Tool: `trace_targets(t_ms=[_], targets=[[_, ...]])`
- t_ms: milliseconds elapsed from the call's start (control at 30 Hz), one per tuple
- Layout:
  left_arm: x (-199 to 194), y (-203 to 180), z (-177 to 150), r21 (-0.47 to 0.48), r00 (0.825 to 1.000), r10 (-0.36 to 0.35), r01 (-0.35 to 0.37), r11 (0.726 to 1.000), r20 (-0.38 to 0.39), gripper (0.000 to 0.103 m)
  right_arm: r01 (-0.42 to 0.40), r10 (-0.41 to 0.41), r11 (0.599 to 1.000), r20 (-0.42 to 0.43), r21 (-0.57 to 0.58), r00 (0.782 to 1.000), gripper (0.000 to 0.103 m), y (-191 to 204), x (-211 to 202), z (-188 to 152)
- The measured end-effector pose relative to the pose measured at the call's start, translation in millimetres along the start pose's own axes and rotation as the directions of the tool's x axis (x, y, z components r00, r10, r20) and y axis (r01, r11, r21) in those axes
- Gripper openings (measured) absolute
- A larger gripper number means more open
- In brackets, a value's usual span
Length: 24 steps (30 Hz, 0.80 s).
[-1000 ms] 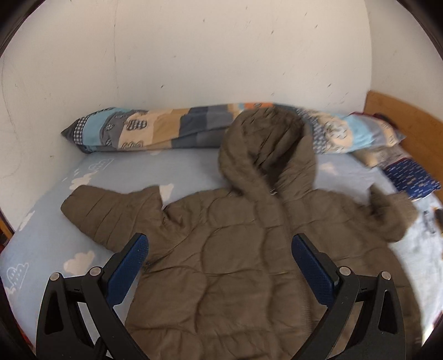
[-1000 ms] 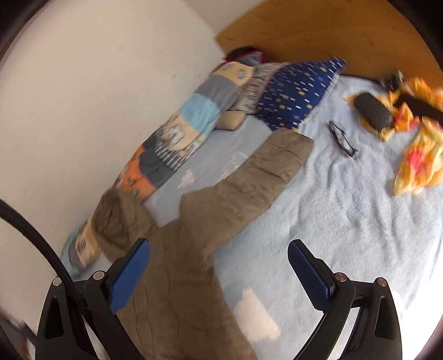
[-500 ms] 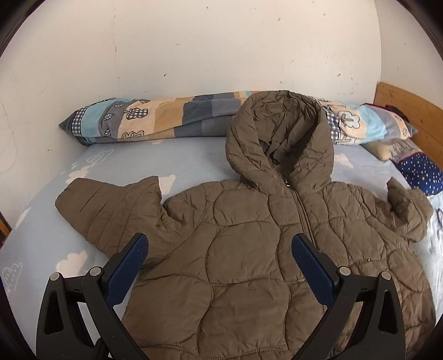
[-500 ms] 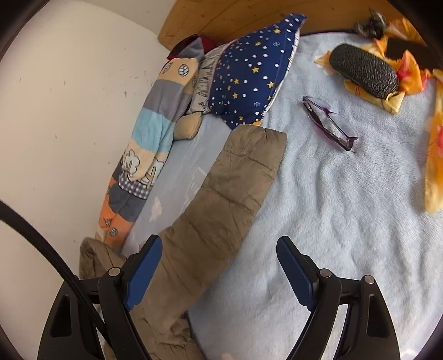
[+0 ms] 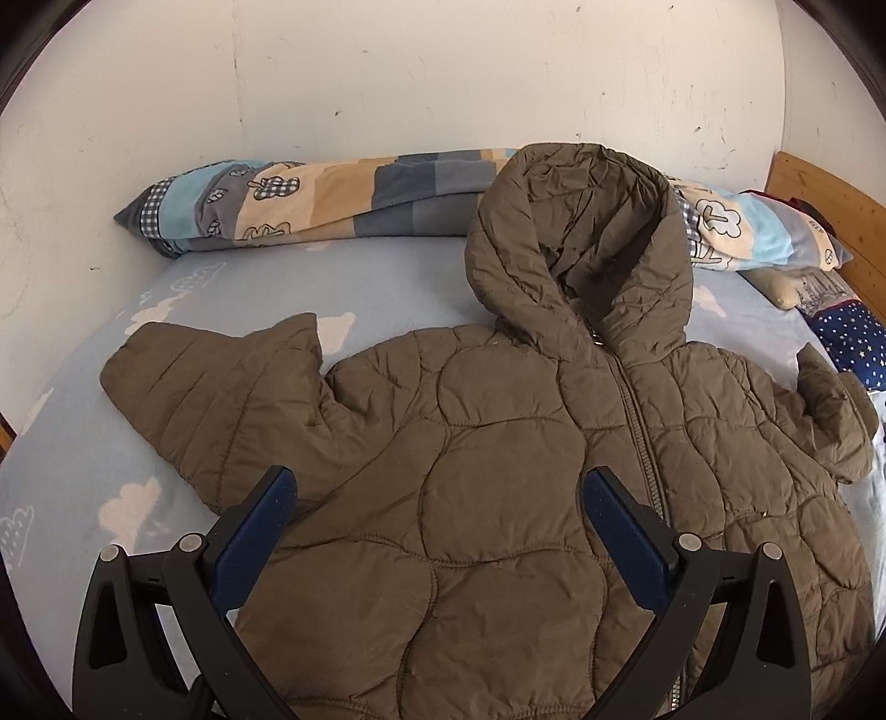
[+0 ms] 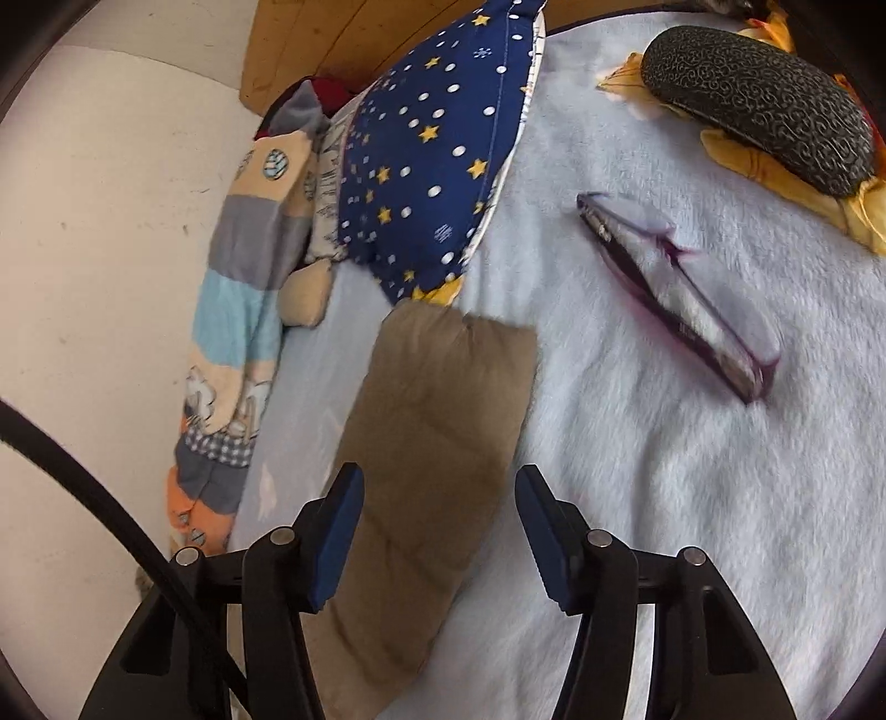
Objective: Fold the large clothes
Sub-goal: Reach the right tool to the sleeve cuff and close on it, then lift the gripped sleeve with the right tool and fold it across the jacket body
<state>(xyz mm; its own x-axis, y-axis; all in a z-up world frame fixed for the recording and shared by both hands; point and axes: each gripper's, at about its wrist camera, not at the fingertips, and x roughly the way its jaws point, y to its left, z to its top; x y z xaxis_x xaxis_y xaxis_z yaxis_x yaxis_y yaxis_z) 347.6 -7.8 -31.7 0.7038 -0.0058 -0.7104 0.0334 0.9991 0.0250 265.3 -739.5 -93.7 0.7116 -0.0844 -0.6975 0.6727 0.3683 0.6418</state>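
A brown quilted hooded jacket [image 5: 498,454] lies front up on the light blue bed sheet [image 5: 83,459], sleeves spread, hood [image 5: 576,232] against the long pillow. My left gripper [image 5: 437,498] hovers open above the jacket's chest, holding nothing. In the right wrist view the jacket's right sleeve [image 6: 437,410] stretches toward the star-print pillow. My right gripper [image 6: 437,498] is low over that sleeve near its cuff end, its jaws closing, with the sleeve lying between them; the blue pads [image 6: 338,526] do not press on it.
A long patchwork pillow [image 5: 310,199] runs along the white wall. A navy star-print pillow [image 6: 432,149], purple glasses [image 6: 681,299], a black patterned case [image 6: 758,105] on yellow cloth and the wooden headboard [image 6: 343,33] lie beyond the sleeve.
The right gripper swept down and along the sleeve toward its cuff, and its jaws narrowed. The left gripper sank slightly closer to the jacket's chest, still open.
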Motion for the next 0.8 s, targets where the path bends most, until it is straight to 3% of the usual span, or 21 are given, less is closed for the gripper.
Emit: trace_targets(t_ms=[100, 267, 400, 433, 467, 500, 733, 800], targets=[[2.4, 0.0, -0.2, 0.0, 1.0, -0.003, 0.003, 1.0, 0.0, 0.103, 0.03, -0.029, 0.999, 0.037, -0.016, 0.999, 0.062, 0.8, 10.9, 15.3], [7.5, -1.4, 3.2, -0.005, 1.0, -0.004, 0.004, 1.0, -0.006, 0.103, 0.093, -0.093, 0.996, 0.02, 0.008, 0.995, 0.062, -9.3, 39.1, 19.5], [12.0, 0.8, 3.1, -0.02, 1.0, -0.012, 0.012, 1.0, -0.024, 0.103, 0.067, -0.067, 0.998, 0.025, -0.01, 0.997, 0.061, -13.8, 53.0, 18.9], [12.2, 1.7, 3.3, -0.025, 1.0, -0.014, 0.013, 1.0, -0.027, 0.103, 0.062, -0.062, 0.998, 0.021, -0.032, 0.998, 0.055, -11.8, 54.8, 18.9], [12.1, 2.0, 3.8, -0.03, 0.999, -0.018, 0.017, 0.999, -0.029, 0.103, 0.057, -0.056, 0.997, 0.015, -0.045, 0.998, 0.03, -10.0, 56.1, 18.6], [10.7, 3.1, 4.7, -0.04, 0.999, -0.021, 0.02, 0.999, -0.028, 0.103, 0.057, -0.057, 0.997, 0.013, -0.047, 0.998, 0.022, -8.8, 55.4, 18.1], [-8.4, 5.7, 9.0, -0.041, 0.999, -0.013, 0.014, 0.999, 0.029, 0.103, -0.007, 0.013, 0.999, 0.163, -0.036, 0.987, 0.014, 23.0, -3.9, 14.2], [-14.0, 7.5, 10.1, -0.052, 0.999, -0.015, 0.017, 0.998, 0.042, 0.103, 0.019, -0.003, 0.997, 0.226, -0.07, 0.974, 0.014, 41.3, -30.4, 12.0]])
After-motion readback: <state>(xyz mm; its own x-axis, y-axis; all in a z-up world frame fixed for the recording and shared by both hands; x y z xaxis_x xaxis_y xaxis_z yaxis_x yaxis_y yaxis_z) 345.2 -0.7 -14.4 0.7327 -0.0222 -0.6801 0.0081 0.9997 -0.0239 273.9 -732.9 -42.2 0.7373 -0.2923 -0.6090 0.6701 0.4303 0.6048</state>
